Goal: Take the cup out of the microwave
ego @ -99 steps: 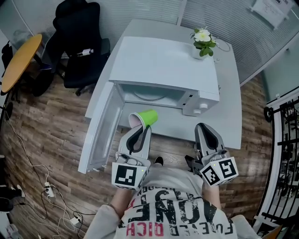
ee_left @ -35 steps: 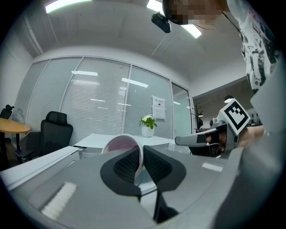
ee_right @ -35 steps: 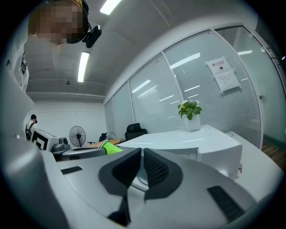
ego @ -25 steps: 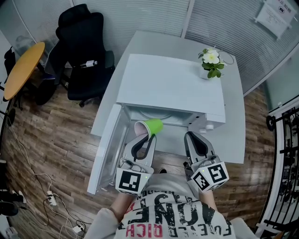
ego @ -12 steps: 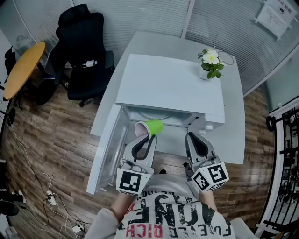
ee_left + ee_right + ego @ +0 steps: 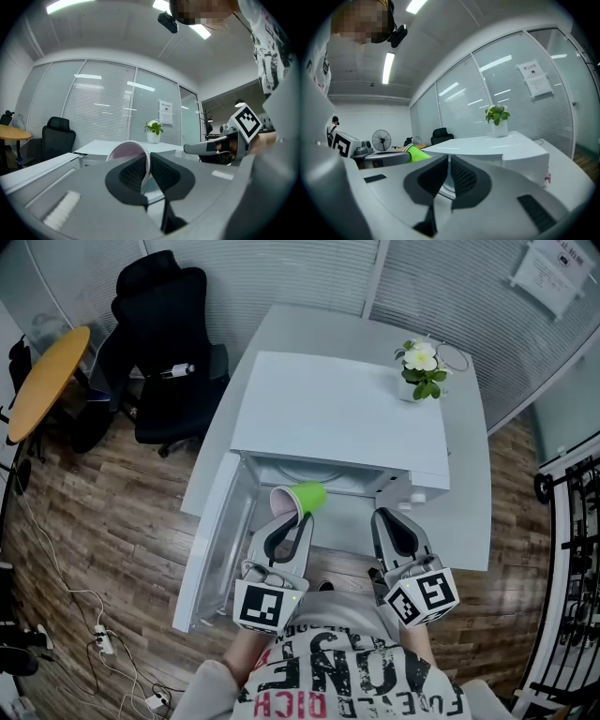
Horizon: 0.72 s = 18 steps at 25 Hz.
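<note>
The cup (image 6: 302, 497), green outside and pink inside, hangs tipped on its side just in front of the white microwave's (image 6: 337, 418) open cavity. My left gripper (image 6: 289, 518) is shut on its rim. The left gripper view shows the pink rim (image 6: 126, 152) pinched between the pads of that gripper (image 6: 146, 168). To its right my right gripper (image 6: 389, 517) is level, jaws together and holding nothing. In the right gripper view its pads meet (image 6: 449, 171), and the cup's green side (image 6: 417, 154) shows at the left. The microwave door (image 6: 214, 540) swings open to the left.
The microwave stands on a grey desk (image 6: 469, 493) with a potted plant (image 6: 419, 367) at the back right. A black office chair (image 6: 164, 334) and a round yellow table (image 6: 42, 381) stand to the left. Cables lie on the wooden floor (image 6: 103, 643).
Nothing has moved over the last second. Compared with four seconds ago the head view has shifted a little; the left gripper still holds the cup before the microwave.
</note>
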Available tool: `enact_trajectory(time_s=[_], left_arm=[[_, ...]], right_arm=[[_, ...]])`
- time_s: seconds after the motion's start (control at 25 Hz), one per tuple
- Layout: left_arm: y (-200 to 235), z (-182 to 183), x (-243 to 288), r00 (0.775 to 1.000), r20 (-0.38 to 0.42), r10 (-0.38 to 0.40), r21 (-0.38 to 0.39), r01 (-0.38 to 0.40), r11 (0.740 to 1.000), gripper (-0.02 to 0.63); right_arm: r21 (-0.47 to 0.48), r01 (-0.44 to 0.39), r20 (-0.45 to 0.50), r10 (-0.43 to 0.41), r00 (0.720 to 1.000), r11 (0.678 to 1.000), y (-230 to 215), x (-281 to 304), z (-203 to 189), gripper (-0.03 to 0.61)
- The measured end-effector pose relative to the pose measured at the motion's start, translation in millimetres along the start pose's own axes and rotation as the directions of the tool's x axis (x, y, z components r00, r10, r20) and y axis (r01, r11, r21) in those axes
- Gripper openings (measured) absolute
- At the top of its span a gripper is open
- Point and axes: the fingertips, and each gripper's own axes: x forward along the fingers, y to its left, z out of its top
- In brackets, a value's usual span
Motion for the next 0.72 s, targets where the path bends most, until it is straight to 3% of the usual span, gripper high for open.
enact_trajectory(time_s=[0.72], left_arm=[[6.6, 1.5, 3.1, 1.000, -0.006, 0.000, 0.040, 0.000, 0.999, 0.041]], right_arm=[[-0.003, 0.004, 0.005, -0.004, 1.000, 1.000, -2.1, 0.8, 1.1, 0.025]])
